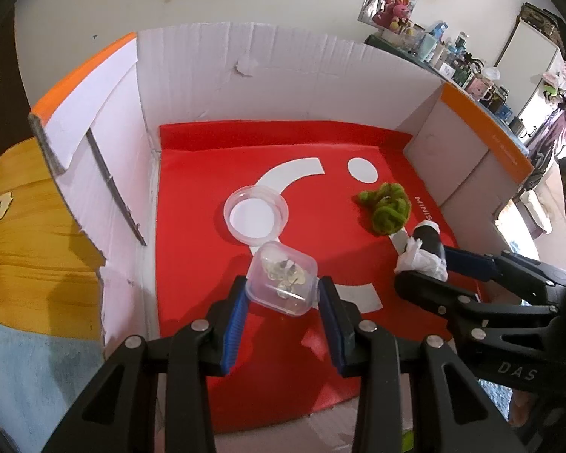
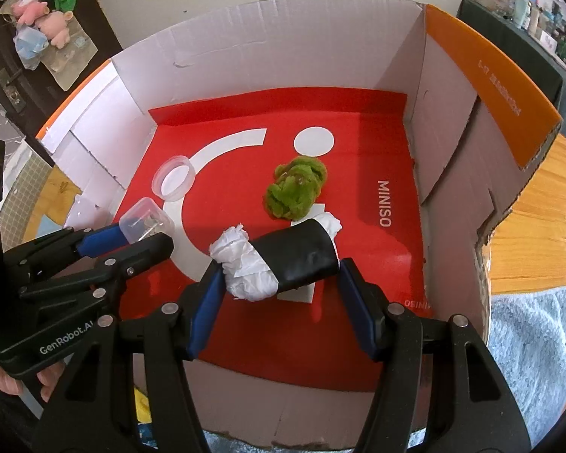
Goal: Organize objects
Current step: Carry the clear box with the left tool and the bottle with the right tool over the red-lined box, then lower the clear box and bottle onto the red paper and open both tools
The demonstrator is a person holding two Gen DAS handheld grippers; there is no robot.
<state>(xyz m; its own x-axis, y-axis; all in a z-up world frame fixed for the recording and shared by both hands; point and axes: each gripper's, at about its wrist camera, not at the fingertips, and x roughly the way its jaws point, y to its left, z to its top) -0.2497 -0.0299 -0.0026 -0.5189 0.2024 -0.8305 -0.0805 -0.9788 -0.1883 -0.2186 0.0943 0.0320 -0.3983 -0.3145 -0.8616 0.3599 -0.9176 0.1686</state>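
Wide apart, left gripper (image 1: 282, 294) jaws flank clear box (image 1: 282, 283); right gripper (image 2: 279, 290) jaws spread around black bundle (image 2: 296, 255)

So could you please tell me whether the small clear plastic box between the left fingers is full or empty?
Partly filled: the clear box holds a few small metal pieces, with space left above them.

- The left wrist view looks forward and down along its own fingers into a cardboard box (image 1: 222, 71), close above the red bag (image 1: 192, 226) lining its floor.
- The right wrist view faces the same way from the right side, equally near.
- Both share the box floor, the green fuzzy lump (image 1: 386, 207) (image 2: 296, 187), the round clear lid (image 1: 256, 214) (image 2: 173, 182), and each other's gripper.
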